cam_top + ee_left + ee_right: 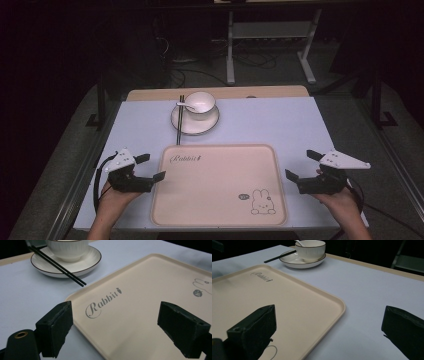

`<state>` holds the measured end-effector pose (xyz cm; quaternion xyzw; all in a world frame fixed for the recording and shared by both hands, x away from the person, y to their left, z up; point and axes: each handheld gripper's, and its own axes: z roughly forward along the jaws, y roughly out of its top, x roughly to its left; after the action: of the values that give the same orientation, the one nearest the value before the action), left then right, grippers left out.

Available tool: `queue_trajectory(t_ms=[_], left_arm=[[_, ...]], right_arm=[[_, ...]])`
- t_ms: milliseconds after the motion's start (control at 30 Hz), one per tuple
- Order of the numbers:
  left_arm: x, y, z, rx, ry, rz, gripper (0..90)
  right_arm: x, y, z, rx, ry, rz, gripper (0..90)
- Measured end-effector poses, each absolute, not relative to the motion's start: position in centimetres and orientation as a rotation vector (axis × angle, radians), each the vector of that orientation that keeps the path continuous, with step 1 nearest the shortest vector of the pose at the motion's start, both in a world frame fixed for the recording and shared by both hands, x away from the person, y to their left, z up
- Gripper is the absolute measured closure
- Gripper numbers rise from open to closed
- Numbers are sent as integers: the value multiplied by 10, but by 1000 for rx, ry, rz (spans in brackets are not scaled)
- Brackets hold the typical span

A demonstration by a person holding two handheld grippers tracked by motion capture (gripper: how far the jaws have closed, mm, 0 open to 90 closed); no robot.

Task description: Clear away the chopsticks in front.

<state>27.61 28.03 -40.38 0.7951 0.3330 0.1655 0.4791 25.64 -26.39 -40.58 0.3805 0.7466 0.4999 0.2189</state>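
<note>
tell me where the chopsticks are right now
In the high view the chopsticks lie across the left rim of the saucer, just beyond the tray.

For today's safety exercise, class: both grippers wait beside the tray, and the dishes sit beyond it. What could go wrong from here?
1. The chopsticks lie loose across the plate, overhanging its rim; moving the plate could send them sliding off.
2. The bowl stands on the plate with a spoon in it; tilting the plate might tip both.
3. The tray is shallow-rimmed, so the open left gripper or right gripper may slip on its edge.
</note>
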Motion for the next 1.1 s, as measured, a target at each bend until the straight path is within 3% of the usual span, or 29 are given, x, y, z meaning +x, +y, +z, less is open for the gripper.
queue_trajectory(t_ms=[700, 1100], left_arm=[[297, 276, -396, 1984, 887, 429, 131], [330, 262, -385, 2016, 921, 450, 131]], right_arm=[[258, -263, -407, 1066, 2065, 1367, 0], [260, -263, -408, 1077, 2070, 1360, 0]])
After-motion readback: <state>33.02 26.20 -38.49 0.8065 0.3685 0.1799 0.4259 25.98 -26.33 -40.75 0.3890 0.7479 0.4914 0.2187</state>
